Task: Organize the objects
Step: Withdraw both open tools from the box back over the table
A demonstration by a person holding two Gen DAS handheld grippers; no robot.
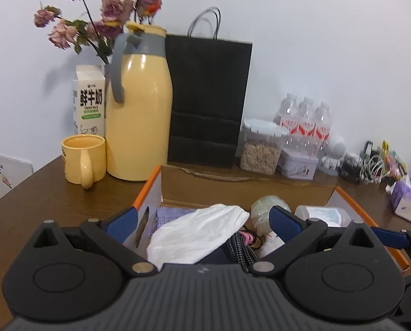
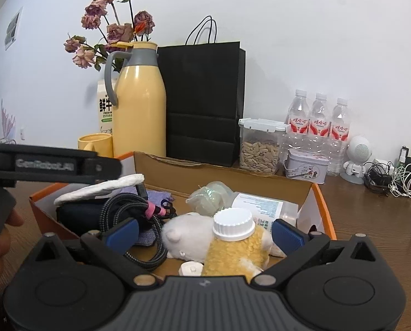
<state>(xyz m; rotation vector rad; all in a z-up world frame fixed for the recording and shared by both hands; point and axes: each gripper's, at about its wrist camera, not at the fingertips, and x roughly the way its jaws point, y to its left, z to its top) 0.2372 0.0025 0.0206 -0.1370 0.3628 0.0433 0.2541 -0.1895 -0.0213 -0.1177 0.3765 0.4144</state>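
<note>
cardboard box [image 2: 177,171], fluffy plush toy [image 2: 233,251], ridged white cap [image 2: 233,224], braided cable [image 2: 128,207]

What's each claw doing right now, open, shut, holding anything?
Left claw: open, holding nothing, white plastic bag lying loose between its fingers.
Right claw: open, holding nothing, plush toy below it in the box.

Three water bottles [image 2: 319,118], one yellow flask [image 2: 139,102], one yellow mug [image 1: 83,160], one black bag [image 2: 202,99]
</note>
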